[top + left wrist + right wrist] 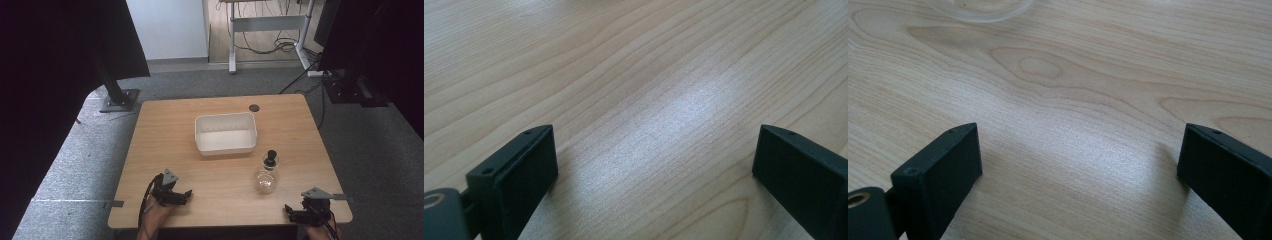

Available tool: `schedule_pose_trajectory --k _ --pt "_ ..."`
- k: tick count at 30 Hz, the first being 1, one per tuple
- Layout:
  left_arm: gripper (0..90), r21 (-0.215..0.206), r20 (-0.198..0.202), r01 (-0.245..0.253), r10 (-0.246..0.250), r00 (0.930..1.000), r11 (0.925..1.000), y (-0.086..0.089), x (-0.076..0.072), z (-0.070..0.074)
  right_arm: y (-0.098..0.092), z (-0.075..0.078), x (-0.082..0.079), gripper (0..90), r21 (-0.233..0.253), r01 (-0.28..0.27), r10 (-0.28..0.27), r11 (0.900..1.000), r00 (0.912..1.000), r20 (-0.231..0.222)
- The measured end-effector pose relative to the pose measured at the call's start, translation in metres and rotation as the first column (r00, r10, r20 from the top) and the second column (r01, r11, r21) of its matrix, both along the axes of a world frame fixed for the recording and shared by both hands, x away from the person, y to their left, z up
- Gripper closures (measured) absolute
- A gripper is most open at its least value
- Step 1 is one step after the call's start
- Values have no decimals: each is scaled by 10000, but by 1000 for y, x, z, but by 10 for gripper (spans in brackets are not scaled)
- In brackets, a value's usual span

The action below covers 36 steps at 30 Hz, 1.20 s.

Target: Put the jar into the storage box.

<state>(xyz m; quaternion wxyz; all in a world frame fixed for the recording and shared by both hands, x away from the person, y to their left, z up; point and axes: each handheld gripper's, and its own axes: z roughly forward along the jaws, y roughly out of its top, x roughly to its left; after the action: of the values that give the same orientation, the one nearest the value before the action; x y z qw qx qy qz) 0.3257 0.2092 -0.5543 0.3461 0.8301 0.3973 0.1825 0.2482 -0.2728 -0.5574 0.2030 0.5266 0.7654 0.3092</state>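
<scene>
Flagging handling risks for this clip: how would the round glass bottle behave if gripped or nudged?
The glass bottle looks clear and smooth, so probably slippery and breakable. Its round body suggests it would roll if tipped. The black stopper may come loose.

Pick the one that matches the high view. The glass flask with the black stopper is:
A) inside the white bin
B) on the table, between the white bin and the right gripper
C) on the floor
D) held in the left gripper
B: the glass flask stands on the table, nearer the person than the white bin, up-left of the open right gripper.
</scene>
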Motion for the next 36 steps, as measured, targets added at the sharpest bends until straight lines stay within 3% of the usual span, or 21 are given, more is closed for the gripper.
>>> schedule_pose_trajectory --k 14,22,36 --pt "33 -91 -75 -113 112 9999 9999 0 0 0 0 1 0 32 -23 -121 121 9999 9999 -63" --pt "30 -105 -75 -222 221 9997 9997 0 0 0 0 3 -1 77 -93 -257 255 9996 9995 -204" --pt "28 -101 -80 -262 261 9996 9996 0 0 0 5 16 2 53 332 -506 507 9982 9987 -7"
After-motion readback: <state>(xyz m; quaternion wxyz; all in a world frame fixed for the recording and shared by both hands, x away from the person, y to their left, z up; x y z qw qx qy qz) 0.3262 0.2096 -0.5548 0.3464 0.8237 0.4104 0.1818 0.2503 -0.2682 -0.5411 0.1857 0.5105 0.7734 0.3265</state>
